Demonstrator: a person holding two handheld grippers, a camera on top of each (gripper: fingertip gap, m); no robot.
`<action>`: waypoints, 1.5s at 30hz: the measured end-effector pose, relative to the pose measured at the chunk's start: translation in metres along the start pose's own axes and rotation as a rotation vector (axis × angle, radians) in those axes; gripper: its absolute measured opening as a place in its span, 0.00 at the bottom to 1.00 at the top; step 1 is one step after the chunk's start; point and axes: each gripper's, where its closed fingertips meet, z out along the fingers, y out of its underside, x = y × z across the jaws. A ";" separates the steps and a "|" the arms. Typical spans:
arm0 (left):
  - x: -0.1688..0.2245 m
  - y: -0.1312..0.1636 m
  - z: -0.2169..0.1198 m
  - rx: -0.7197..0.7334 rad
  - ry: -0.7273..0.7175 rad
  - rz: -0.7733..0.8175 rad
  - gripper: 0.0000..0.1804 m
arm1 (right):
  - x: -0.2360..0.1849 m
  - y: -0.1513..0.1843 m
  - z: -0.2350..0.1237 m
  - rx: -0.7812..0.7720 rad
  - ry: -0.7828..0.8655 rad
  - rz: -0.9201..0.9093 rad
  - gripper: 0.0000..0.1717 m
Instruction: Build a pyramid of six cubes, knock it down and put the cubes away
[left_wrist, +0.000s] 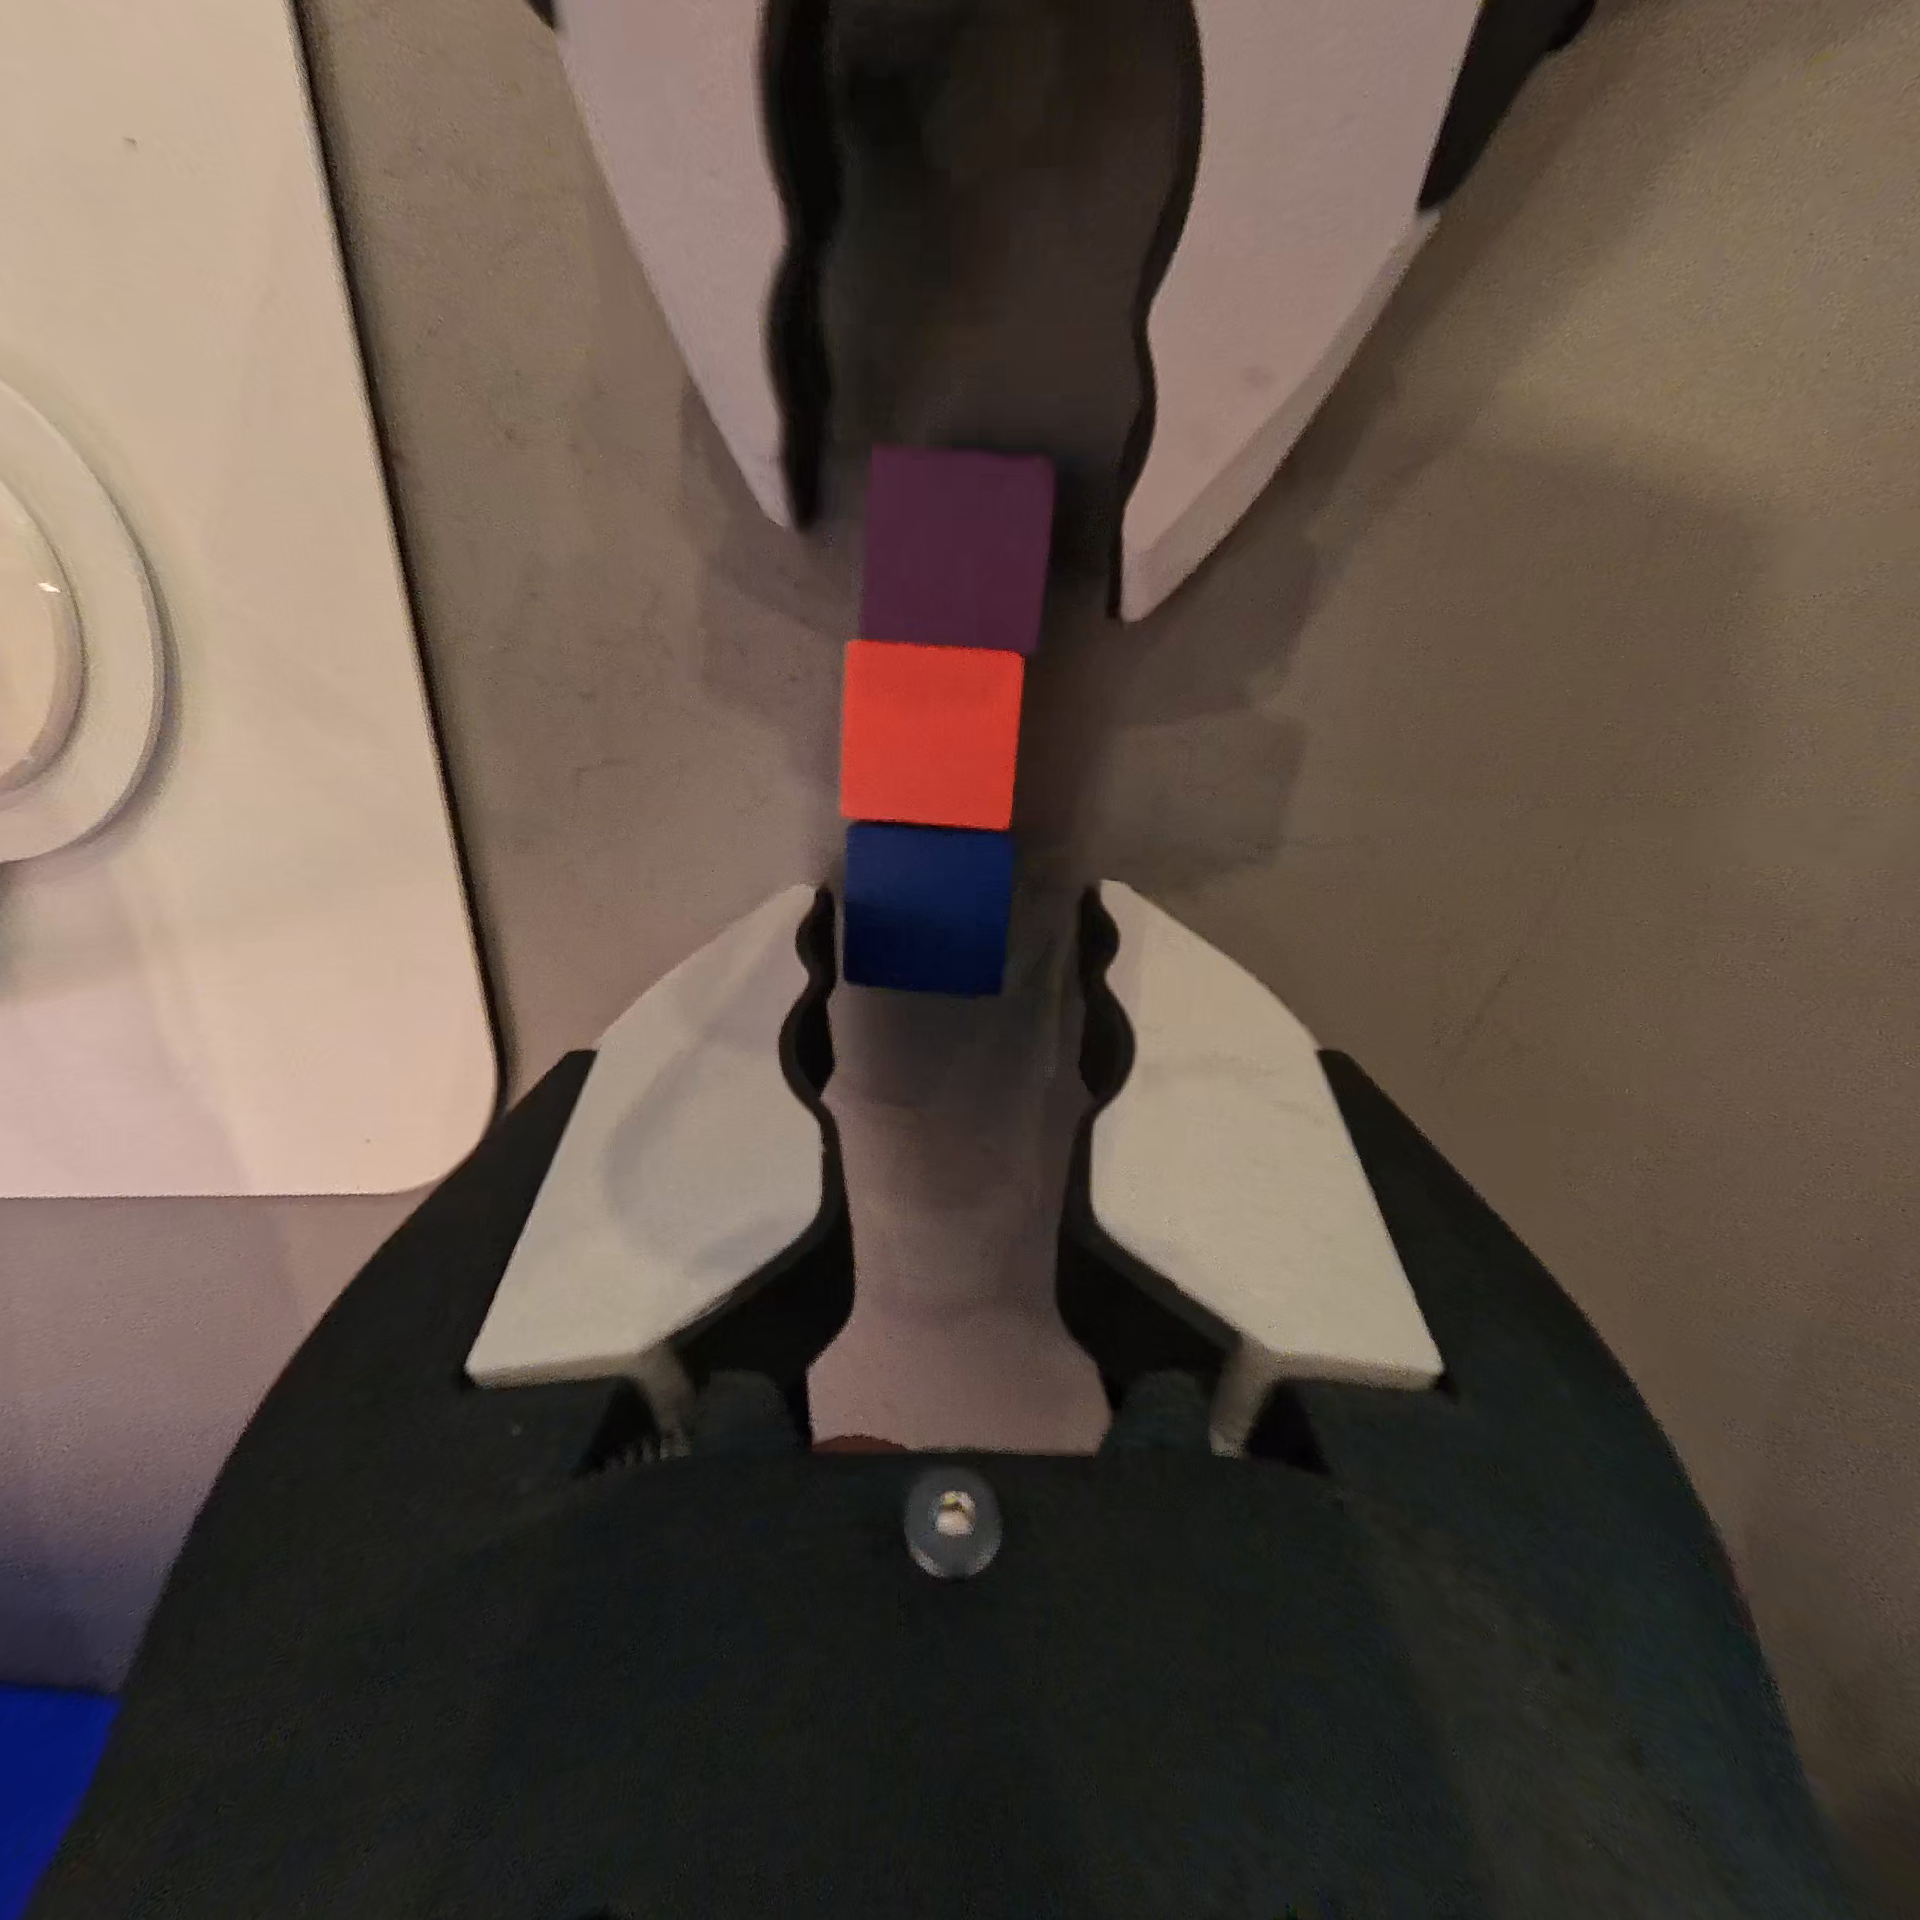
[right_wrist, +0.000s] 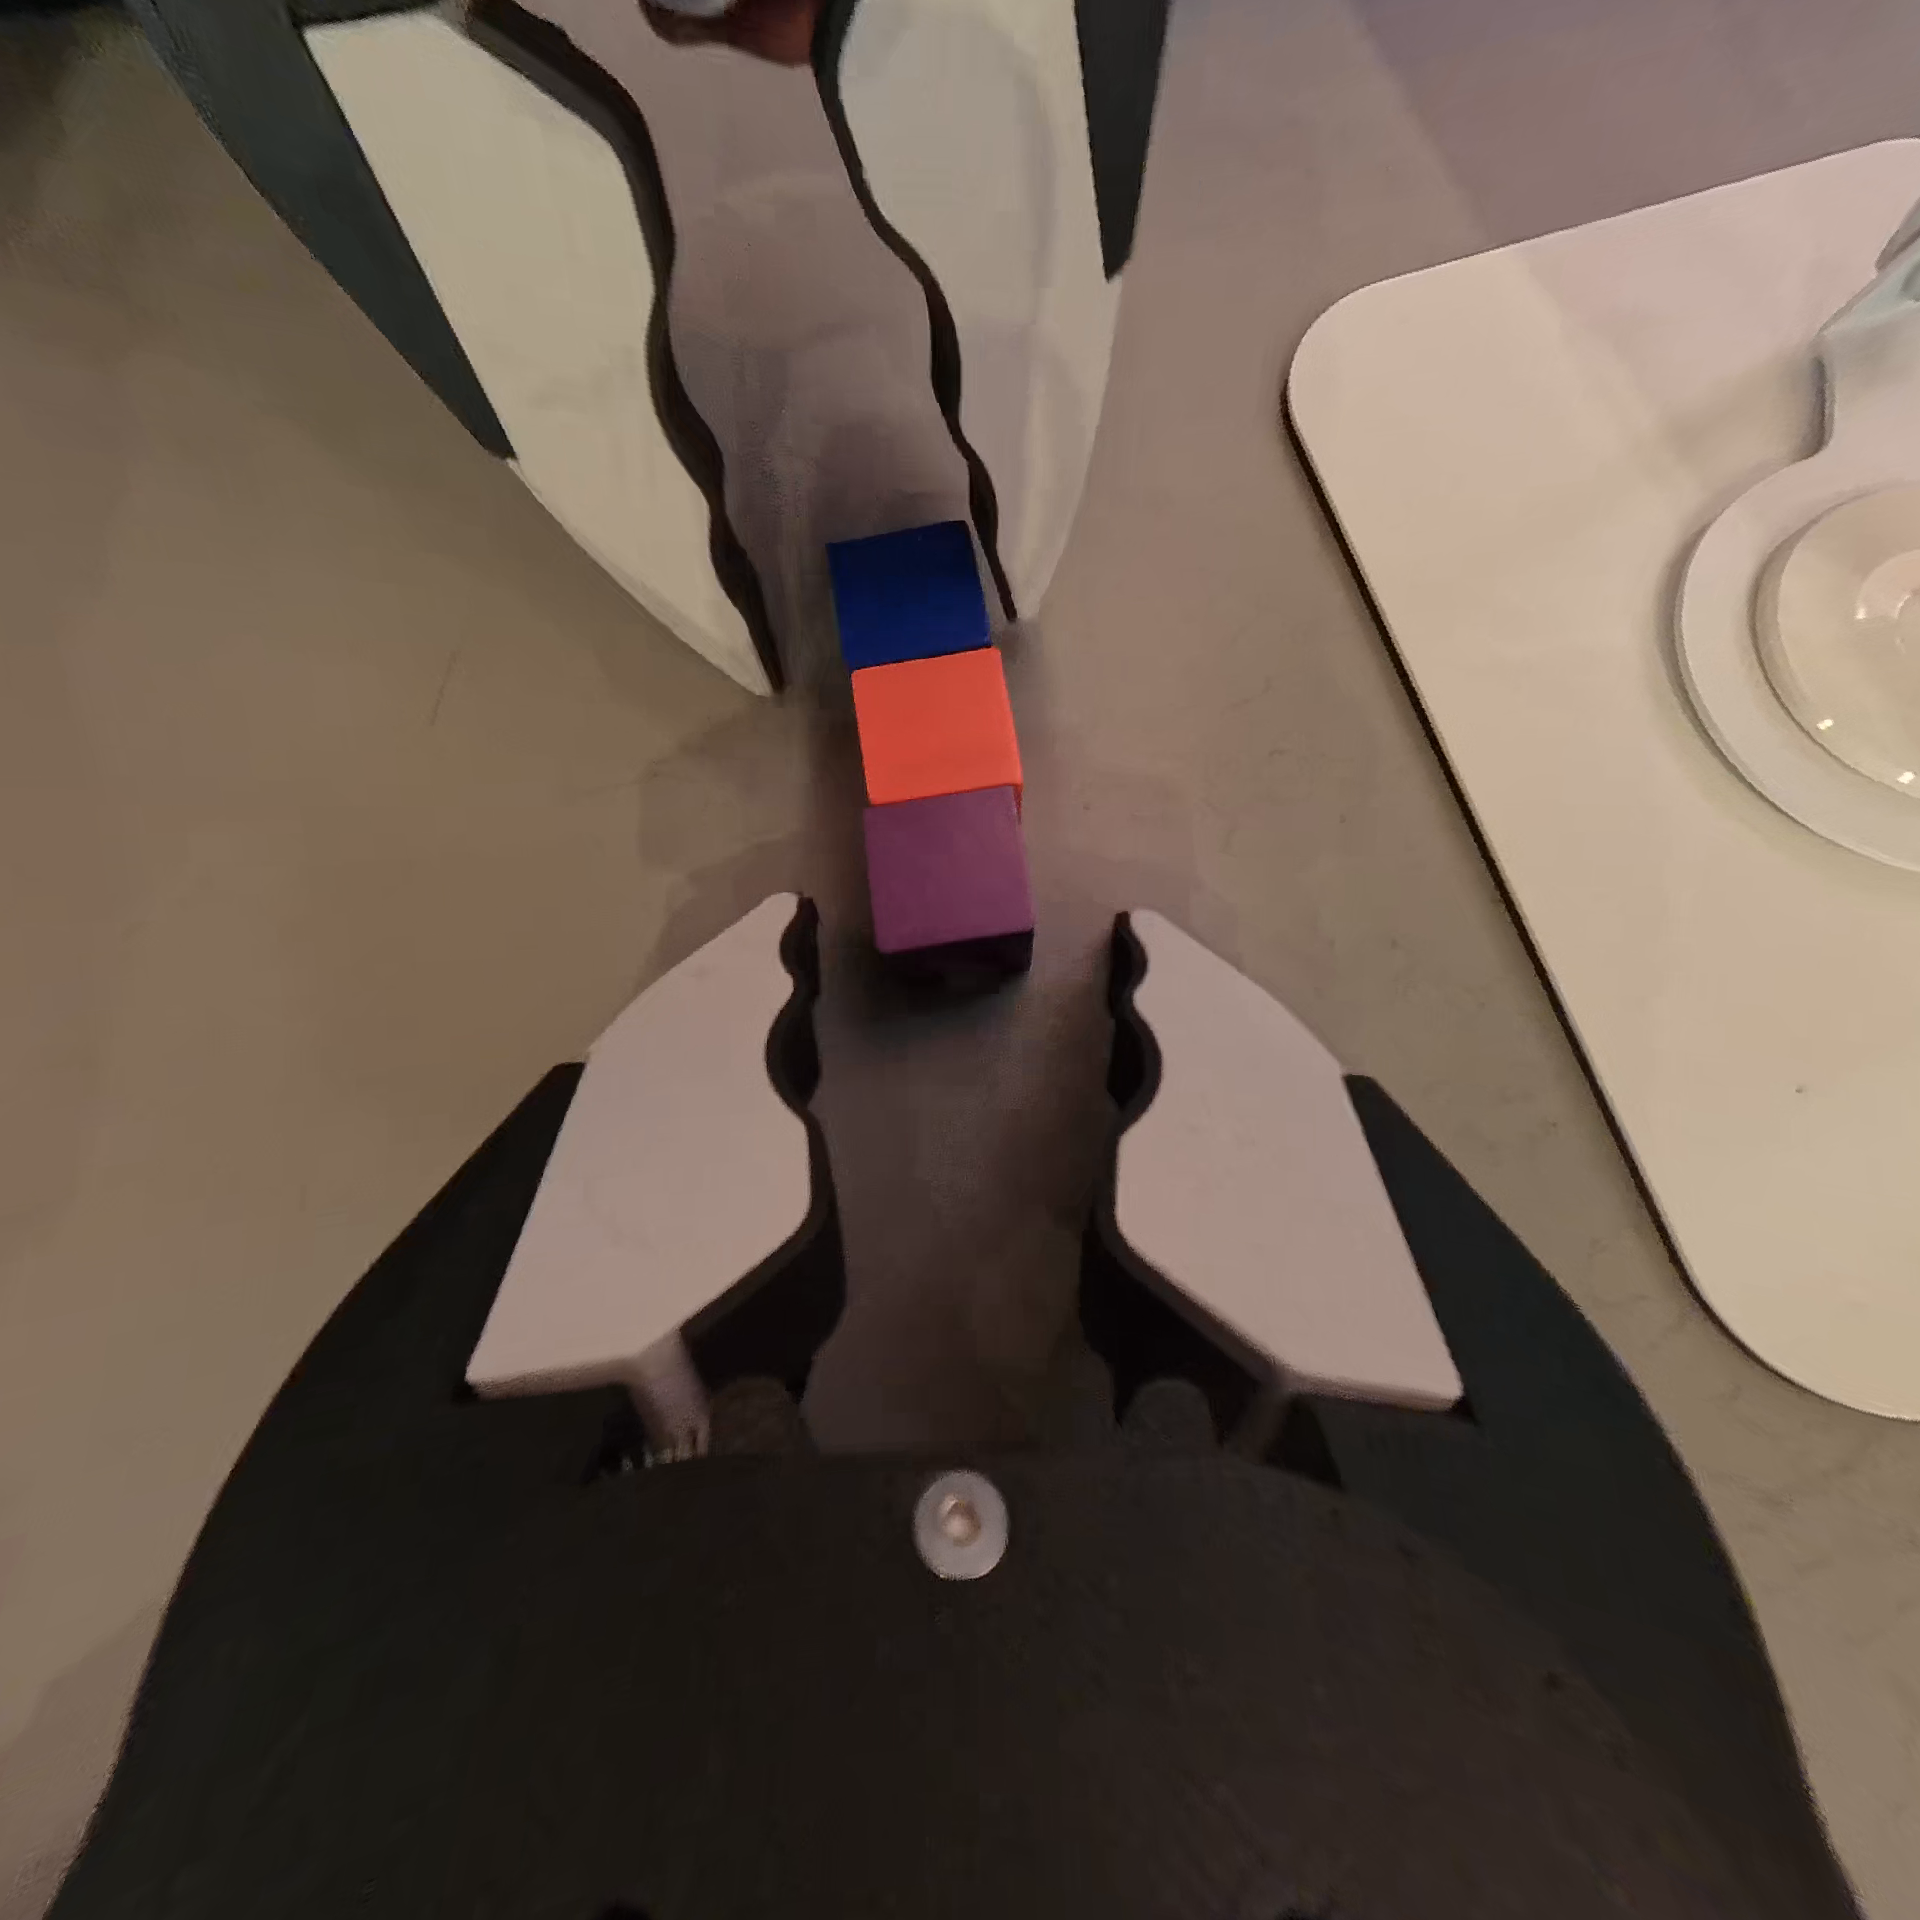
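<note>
Three cubes lie in a touching row on the grey table: blue (left_wrist: 925, 909), orange-red (left_wrist: 928, 735) and purple (left_wrist: 956, 545). My left gripper (left_wrist: 958, 894) is open around the blue cube's near end, with a clear gap at its right pad. My right gripper (left_wrist: 961, 566) faces it from the far end, open around the purple cube. In the right wrist view the row runs purple (right_wrist: 948, 878), orange-red (right_wrist: 933, 724), blue (right_wrist: 906, 594). There my right gripper (right_wrist: 961, 912) is open, with gaps on both sides of the purple cube. The left gripper (right_wrist: 894, 649) stands open at the blue cube.
A white board (left_wrist: 208, 727) with a clear glass object (left_wrist: 31, 644) on it lies beside the row. It shows at the right in the right wrist view (right_wrist: 1558, 727). A blue thing (left_wrist: 42, 1766) sits at the lower left corner of the left wrist view. Spacing between my two grippers at the tips: around 6 centimetres.
</note>
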 end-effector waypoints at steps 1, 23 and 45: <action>0.000 0.004 -0.002 -0.015 -0.005 -0.001 0.26 | 0.000 0.000 0.000 0.003 -0.004 0.005 0.32; -0.201 0.323 -0.134 -0.404 -0.391 -0.566 0.30 | -0.002 -0.003 -0.009 0.058 -0.066 0.068 0.34; -0.185 0.284 -0.161 -0.287 -0.416 -0.447 0.16 | -0.002 -0.004 -0.013 0.080 -0.080 0.084 0.33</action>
